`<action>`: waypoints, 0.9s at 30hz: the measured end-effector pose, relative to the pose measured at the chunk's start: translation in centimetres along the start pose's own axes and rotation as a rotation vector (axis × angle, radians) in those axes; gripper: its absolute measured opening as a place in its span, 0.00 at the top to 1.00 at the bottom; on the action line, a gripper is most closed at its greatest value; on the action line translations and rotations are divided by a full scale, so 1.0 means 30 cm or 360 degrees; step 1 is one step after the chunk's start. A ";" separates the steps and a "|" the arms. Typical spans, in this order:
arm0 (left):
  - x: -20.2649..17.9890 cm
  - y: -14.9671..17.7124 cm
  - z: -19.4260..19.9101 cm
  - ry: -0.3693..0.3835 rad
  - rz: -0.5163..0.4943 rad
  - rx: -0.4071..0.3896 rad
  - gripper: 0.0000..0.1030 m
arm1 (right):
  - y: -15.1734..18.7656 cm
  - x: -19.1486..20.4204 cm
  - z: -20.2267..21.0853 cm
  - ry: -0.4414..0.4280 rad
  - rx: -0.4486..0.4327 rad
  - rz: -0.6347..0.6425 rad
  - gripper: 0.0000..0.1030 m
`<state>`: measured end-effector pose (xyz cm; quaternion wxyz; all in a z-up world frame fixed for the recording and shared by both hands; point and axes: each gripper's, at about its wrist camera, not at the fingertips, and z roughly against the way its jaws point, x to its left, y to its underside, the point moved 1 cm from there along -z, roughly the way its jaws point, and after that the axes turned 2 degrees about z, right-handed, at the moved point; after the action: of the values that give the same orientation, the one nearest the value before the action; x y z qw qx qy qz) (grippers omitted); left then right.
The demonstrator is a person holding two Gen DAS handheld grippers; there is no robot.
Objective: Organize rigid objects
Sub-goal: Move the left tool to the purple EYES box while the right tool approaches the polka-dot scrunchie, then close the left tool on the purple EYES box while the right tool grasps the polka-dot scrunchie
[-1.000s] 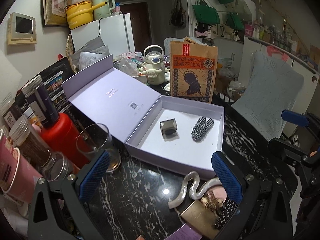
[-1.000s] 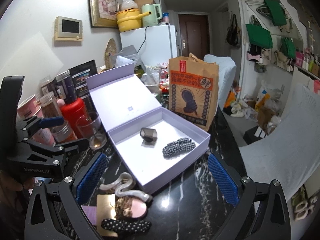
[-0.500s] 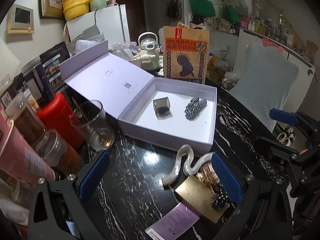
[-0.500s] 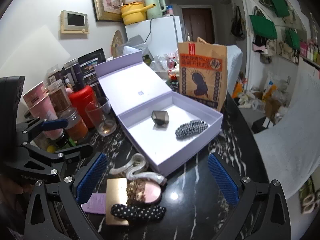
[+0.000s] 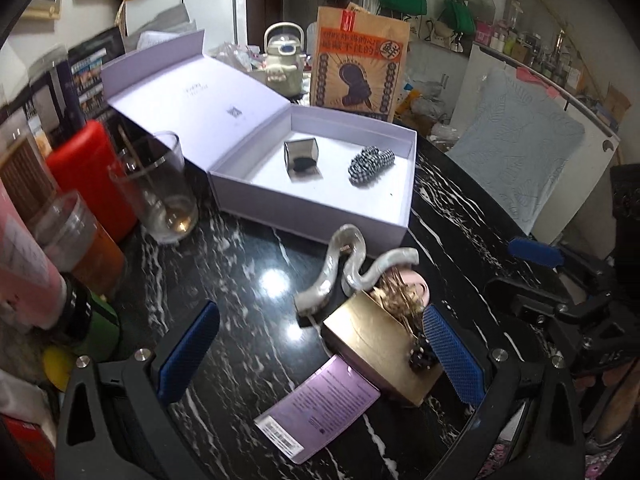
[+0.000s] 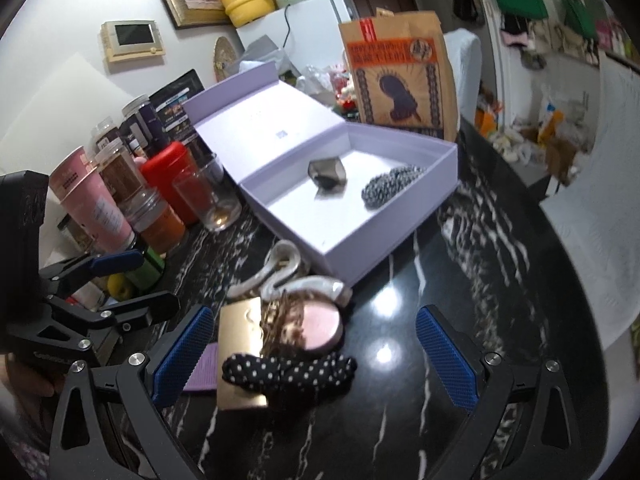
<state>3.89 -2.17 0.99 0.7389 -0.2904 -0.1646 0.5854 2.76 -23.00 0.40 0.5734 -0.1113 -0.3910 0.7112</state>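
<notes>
An open lilac box [image 5: 316,216] [image 6: 384,236] lies on the black marble table and holds a grey faceted piece [image 5: 301,156] [image 6: 327,173] and a checked hair clip [image 5: 370,162] [image 6: 390,187]. In front of it lies a pile: a pearly wavy clip [image 5: 344,264] [image 6: 280,274], a gold case [image 5: 376,340] [image 6: 240,336], a pink compact [image 6: 320,326] and a black polka-dot clip [image 6: 288,370]. My left gripper [image 5: 316,356] is open above the pile's left side. My right gripper [image 6: 316,356] is open just above the polka-dot clip.
A drinking glass [image 5: 154,188], a red canister [image 5: 90,176], jars and a pink tube [image 6: 94,200] crowd the table's left. A brown paper bag [image 5: 358,60] stands behind the box. A lilac card [image 5: 320,412] lies by the gold case.
Both grippers have pulled back from the box and dropped lower towards the pile of clips. The pile now sits between the fingers of each. Both stay open.
</notes>
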 end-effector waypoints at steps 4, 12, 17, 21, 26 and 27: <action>0.011 0.034 -0.014 0.0033 0.0033 0.0033 0.00 | 0.036 -0.011 -0.022 -0.0050 0.0024 -0.0031 0.00; 0.039 0.100 -0.042 0.0059 0.0111 0.0105 0.00 | 0.078 -0.023 -0.074 -0.0112 0.0072 -0.0072 0.00; 0.043 0.146 -0.066 0.0089 0.0139 0.0161 0.00 | 0.096 -0.012 -0.114 -0.0183 0.0122 -0.0050 0.00; 0.042 0.177 -0.088 0.0088 0.0146 0.0216 0.00 | 0.109 0.001 -0.140 -0.0233 0.0150 -0.0034 0.00; 0.050 0.207 -0.106 0.0088 0.0160 0.0259 0.00 | 0.119 0.011 -0.167 -0.0254 0.0177 -0.0003 0.00; 0.053 0.212 -0.108 0.0089 0.0163 0.0264 0.00 | 0.120 0.012 -0.170 -0.0257 0.0180 0.0002 0.00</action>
<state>1.31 -0.47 -5.65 0.7338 -0.2525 -0.0797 0.6256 3.13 -20.61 -5.37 0.5451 -0.0212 -0.3951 0.7392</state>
